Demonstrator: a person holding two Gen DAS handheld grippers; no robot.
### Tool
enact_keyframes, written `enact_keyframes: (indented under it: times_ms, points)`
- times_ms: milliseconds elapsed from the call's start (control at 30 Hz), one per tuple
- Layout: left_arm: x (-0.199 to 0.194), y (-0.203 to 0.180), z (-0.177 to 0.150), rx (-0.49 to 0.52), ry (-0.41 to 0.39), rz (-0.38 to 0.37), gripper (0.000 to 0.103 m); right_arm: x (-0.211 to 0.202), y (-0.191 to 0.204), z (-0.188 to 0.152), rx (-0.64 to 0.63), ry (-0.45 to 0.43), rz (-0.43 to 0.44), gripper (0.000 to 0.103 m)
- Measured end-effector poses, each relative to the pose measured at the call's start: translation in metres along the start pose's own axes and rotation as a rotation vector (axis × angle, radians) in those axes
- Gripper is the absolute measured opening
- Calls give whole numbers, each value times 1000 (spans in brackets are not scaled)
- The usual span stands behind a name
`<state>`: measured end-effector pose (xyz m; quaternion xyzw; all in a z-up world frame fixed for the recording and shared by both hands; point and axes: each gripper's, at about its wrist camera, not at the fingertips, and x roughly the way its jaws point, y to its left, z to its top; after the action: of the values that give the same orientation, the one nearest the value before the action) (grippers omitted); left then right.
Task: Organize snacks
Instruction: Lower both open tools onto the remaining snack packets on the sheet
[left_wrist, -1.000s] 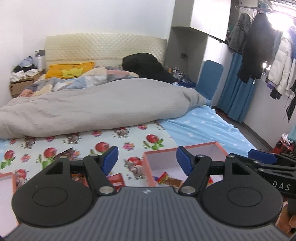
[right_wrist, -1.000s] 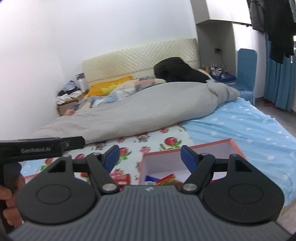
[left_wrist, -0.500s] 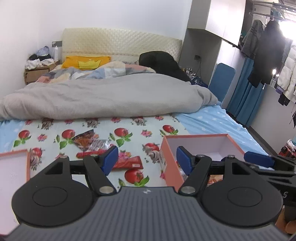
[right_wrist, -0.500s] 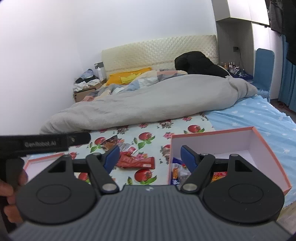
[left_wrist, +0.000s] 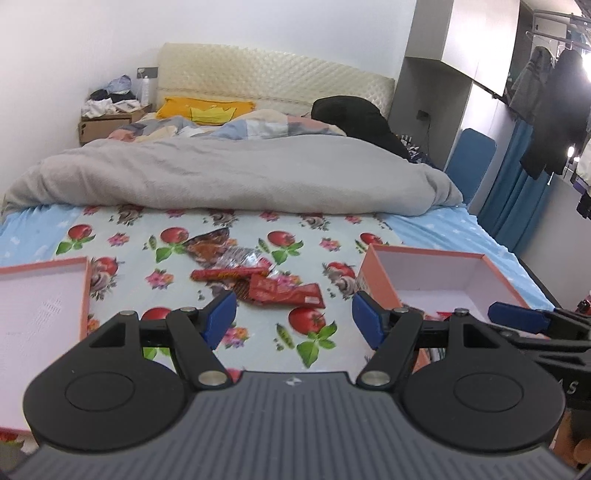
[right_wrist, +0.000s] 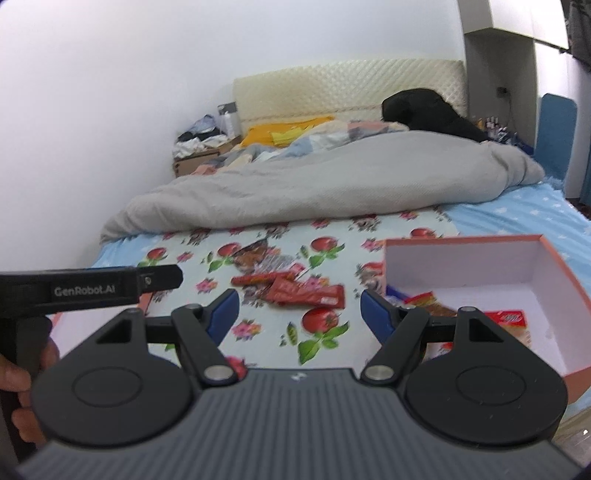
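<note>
Two grippers, left (left_wrist: 293, 318) and right (right_wrist: 299, 311), both spread wide, empty, two pink boxes, right box (right_wrist: 546, 254) holding some snacks, loose snack pile (left_wrist: 255, 277) left of box, nearest red packet (left_wrist: 286, 293) lying crosswise

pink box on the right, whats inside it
The pink box holds a few snack packets against its near-left side; the far part of its white floor is bare. The right gripper hides the near corner, so more may lie there.

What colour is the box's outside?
Salmon-orange outside, white inside box; clearest in the right wrist view.
</note>
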<state>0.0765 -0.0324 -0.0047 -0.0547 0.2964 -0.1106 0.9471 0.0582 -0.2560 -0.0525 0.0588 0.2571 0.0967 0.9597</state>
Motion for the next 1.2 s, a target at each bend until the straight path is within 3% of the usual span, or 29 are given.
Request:
enact_keyframes:
  times_ms: [433, 667, 900, 1200]
  points:
    - [-15, 26, -42, -26, 15, 42, 74, 4, 20, -48, -59, 76, 63, 74]
    - [-5, 40, -54, -44, 38, 59, 74, 16, 21, -55, -62, 100, 66, 74]
    - [43, 49, -63, -20, 69, 102, 74, 52, 26, -64, -131, 158, 71, 74]
    - [115, 73, -74, -43, 159, 92, 74, 106, 31, -63, -183, 216, 75, 74]
